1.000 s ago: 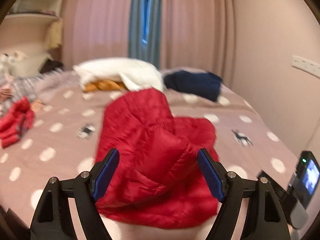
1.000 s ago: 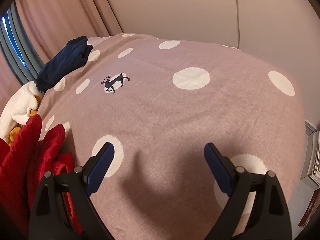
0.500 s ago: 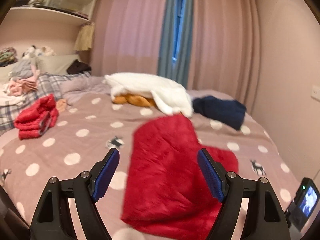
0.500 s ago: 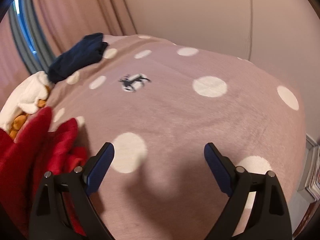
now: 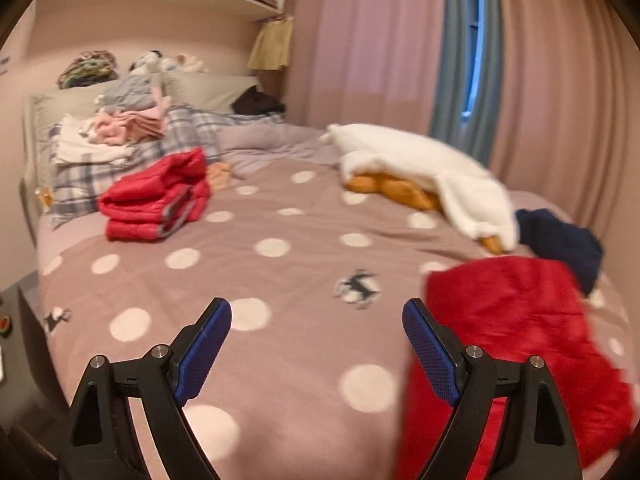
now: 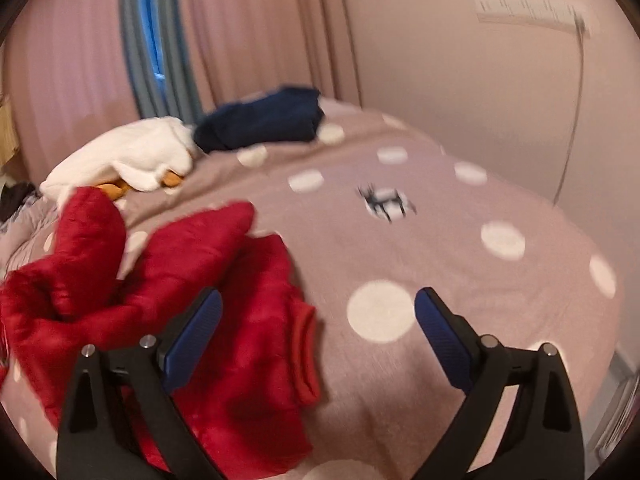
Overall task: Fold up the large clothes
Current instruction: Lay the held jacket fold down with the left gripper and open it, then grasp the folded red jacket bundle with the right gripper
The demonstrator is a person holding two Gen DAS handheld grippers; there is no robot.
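A red padded jacket point(image 5: 516, 344) lies crumpled on the dotted bedspread point(image 5: 280, 264), at the right of the left wrist view. My left gripper point(image 5: 316, 320) hovers to its left, jaws opening, with only bedspread between the blue pads. In the right wrist view the same jacket point(image 6: 224, 304) fills the lower left, a cuff turned toward the middle. My right gripper point(image 6: 318, 310) hangs above its right edge, jaws opening, nothing between them; its left pad sits over the red fabric.
A folded red garment point(image 5: 156, 204) rests near plaid bedding and stacked clothes point(image 5: 120, 128) at the headboard. A white and orange garment point(image 5: 424, 176) and a navy one point(image 5: 564, 244) lie by the curtains. A wall point(image 6: 480, 100) borders the bed's right side.
The left wrist view has swung left, so the red jacket slid from centre to the right edge. The right wrist view rose and turned toward the jacket. Both pairs of jaws stand slightly wider.
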